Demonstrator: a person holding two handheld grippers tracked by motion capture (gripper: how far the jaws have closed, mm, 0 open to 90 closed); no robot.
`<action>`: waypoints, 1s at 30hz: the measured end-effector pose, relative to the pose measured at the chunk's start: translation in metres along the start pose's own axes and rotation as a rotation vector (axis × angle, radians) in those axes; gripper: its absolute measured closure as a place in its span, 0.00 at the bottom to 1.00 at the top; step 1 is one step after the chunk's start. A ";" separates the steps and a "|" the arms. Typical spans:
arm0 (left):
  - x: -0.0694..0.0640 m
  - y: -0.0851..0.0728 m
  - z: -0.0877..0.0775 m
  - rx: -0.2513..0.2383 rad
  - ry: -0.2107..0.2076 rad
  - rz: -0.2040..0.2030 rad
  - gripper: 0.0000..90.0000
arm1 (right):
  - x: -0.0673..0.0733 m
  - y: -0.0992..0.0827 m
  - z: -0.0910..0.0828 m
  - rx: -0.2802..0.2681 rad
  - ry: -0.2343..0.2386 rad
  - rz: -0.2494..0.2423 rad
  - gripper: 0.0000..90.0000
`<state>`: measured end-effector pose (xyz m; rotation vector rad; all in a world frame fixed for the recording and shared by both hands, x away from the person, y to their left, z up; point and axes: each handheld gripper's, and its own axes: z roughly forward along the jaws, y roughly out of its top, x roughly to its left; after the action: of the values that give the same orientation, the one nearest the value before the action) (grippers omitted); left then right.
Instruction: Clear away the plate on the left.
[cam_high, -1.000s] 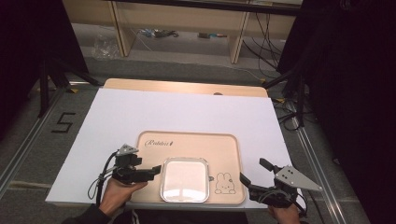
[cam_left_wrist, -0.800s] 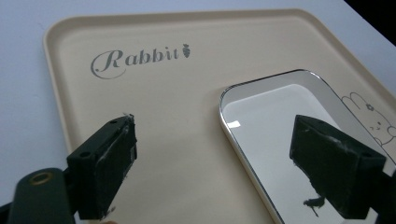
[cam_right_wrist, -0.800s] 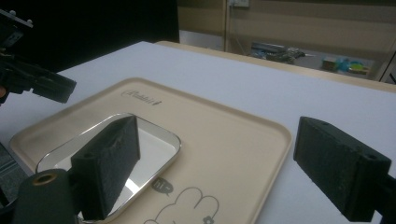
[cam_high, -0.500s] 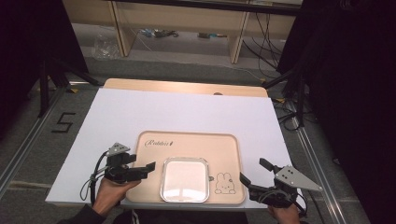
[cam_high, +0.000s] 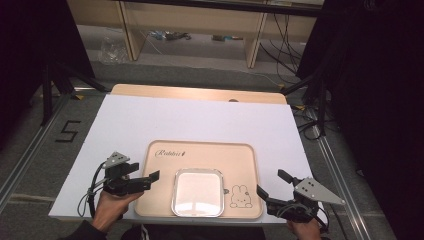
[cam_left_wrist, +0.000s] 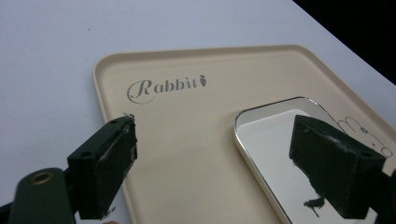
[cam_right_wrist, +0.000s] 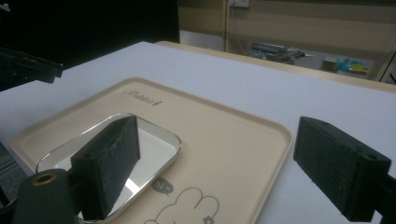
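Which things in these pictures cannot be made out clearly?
- Rabbit drawing on the beige tray: left gripper view, mostly covered by a black jaw.
- Metal dish: right gripper view, near part hidden behind a jaw.
- Items under the far shelf: high view, too small to identify.

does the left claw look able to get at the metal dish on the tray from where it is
Probably yes: the left claw is open beside the tray, pointed toward the metal dish, with nothing between them.
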<state>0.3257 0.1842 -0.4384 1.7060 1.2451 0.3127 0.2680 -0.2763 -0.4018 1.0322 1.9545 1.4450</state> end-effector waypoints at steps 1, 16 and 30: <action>0.000 0.000 0.000 0.000 0.000 0.000 0.17 | 0.000 0.000 0.000 0.000 0.000 0.000 0.17; 0.006 0.002 -0.020 -0.108 0.068 0.149 0.17 | 0.000 0.000 0.000 0.000 0.000 0.000 0.17; 0.005 -0.002 -0.032 -0.142 0.085 0.147 0.17 | -0.001 0.000 0.000 -0.006 -0.014 -0.015 0.17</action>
<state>0.3053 0.2062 -0.4256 1.6784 1.1326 0.5539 0.2684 -0.2769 -0.4018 1.0198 1.9437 1.4307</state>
